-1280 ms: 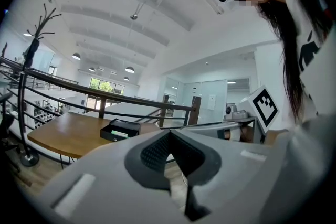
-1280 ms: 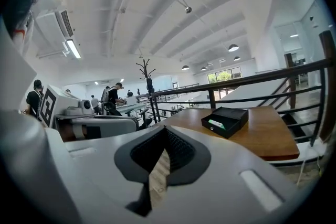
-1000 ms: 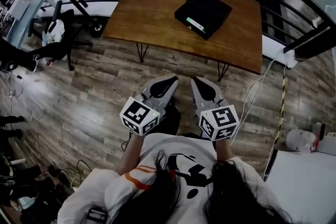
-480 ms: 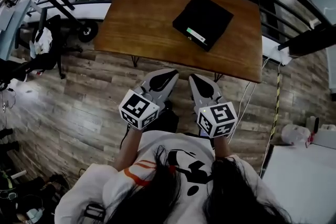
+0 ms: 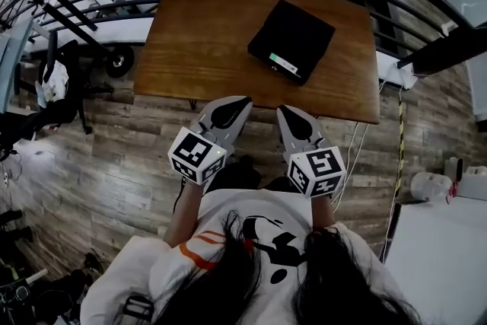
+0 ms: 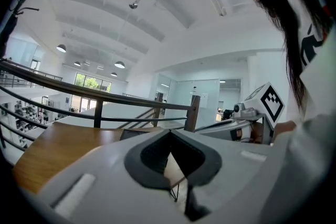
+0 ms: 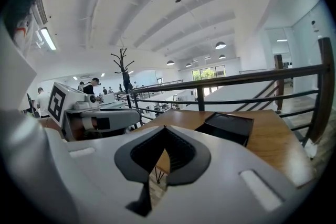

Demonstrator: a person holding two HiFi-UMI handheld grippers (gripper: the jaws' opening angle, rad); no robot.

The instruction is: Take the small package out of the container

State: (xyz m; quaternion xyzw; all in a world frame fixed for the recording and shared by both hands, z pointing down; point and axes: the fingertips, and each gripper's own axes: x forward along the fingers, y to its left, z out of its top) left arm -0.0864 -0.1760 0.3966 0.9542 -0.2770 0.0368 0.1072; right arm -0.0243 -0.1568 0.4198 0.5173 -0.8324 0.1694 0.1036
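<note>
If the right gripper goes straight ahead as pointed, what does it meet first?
Probably the near edge of the wooden table; the black container lies farther back on it. Depth is unclear.

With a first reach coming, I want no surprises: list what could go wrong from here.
1. The black container looks closed, the package unseen; lifting its lid may slide it across the table.
2. The left gripper and right gripper have their fingers shut; unopened, they might only shove it.
</note>
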